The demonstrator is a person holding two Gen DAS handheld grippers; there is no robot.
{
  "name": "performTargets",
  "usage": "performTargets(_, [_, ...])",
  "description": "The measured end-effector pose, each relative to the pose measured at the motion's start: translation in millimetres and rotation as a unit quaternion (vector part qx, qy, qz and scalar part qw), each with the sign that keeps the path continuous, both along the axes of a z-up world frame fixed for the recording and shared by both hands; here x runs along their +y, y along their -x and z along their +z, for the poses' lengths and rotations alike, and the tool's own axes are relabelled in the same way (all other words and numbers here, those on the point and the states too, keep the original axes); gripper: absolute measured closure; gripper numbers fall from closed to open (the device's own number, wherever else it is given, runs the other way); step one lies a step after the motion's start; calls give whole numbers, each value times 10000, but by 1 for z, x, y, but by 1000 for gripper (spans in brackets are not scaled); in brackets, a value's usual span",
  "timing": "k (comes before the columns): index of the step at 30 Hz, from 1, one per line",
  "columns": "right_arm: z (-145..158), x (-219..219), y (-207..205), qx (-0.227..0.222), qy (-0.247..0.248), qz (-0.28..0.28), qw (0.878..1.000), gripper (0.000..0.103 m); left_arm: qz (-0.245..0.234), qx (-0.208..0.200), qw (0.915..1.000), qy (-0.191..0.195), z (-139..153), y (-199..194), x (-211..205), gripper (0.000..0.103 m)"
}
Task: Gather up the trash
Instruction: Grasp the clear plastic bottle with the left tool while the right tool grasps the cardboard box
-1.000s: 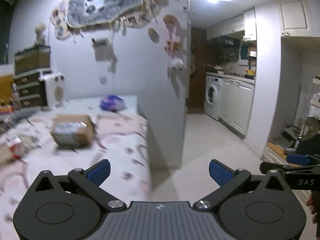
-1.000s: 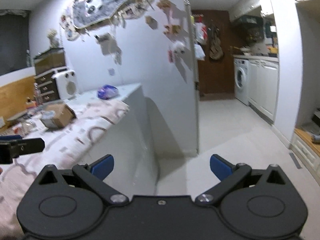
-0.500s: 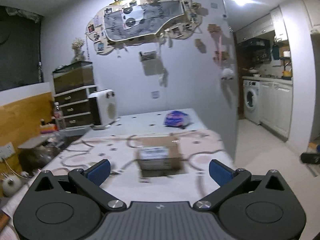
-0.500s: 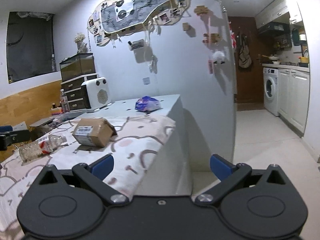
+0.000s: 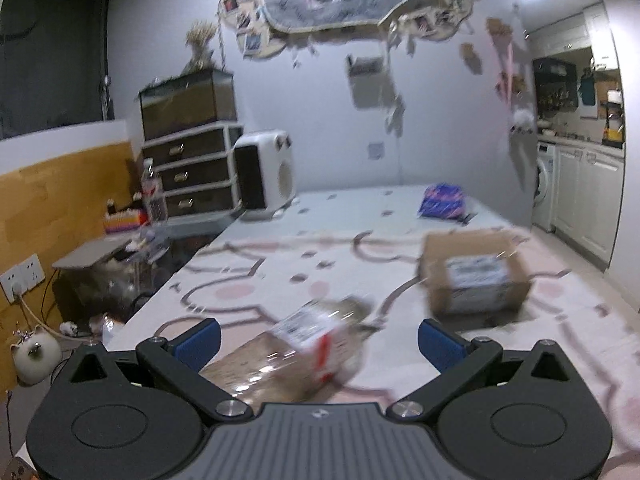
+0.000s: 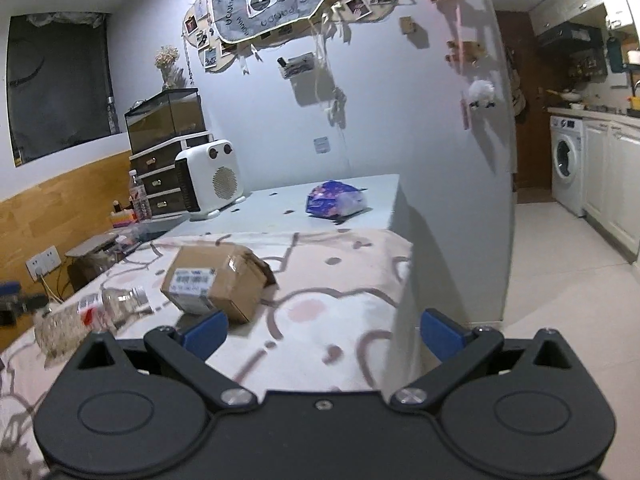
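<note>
Pink-and-white patterned cloth covers the near half of the bench (image 6: 320,320), and that's where all the trash is sitting. What's changed in the last second: both grippers were staring at the wall corner and the kitchen floor, and they've swung round to face the bench. So it looks like the search is over and the picking is about to start.

Left gripper (image 5: 318,338) is spread wide, holding nothing, and a clear plastic bottle (image 5: 296,344) with a white-and-red label now lies on its side right between and just ahead of its fingers. It's blurry, so that hand is clearly moving. Cardboard box (image 5: 474,276) sits further ahead and to its right, and a blue-purple snack bag (image 5: 442,201) is way beyond that, on the bare part of the bench.

Right gripper (image 6: 322,330) is also wide and empty. The box (image 6: 216,280) is just ahead of its left finger, the bottle (image 6: 90,314) off to the left.

My guess: bottle goes first, left side. No bin in view, though.
</note>
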State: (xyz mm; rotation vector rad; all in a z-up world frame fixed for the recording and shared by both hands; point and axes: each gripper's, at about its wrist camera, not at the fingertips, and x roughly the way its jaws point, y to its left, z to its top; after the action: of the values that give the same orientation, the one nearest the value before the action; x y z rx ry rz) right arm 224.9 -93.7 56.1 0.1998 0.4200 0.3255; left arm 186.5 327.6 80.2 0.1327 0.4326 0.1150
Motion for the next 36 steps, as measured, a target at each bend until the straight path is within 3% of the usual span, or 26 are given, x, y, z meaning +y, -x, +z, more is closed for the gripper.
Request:
performTargets(5, [2, 22, -39, 109, -450, 177, 9988, 0, 41, 158, 9998, 108, -24, -14, 50, 0])
performTargets(11, [-2, 52, -85, 379, -813, 383, 9952, 0, -126, 366, 9953, 889, -52, -23, 92, 0])
performTargets(13, [-3, 66, -97, 405, -773, 446, 9952, 0, -152, 403, 9946, 945, -56, -27, 94, 0])
performTargets(20, [-16, 112, -132, 335, -251, 770, 9961, 0, -648, 401, 9902, 1170, -60, -25, 86, 0])
performTargets(24, [-25, 116, -149, 460, -445, 962, 9933, 0, -1049, 528, 9849, 1273, -56, -27, 65, 0])
performTargets(30, [-44, 128, -155, 973, -722, 1317, 9839, 0, -985, 839, 9826, 1331, -39, -47, 28, 1])
performTargets(36, [-51, 152, -135, 1103, -1007, 2196, 9641, 0, -904, 743, 9859, 1193, -41, -53, 10, 2])
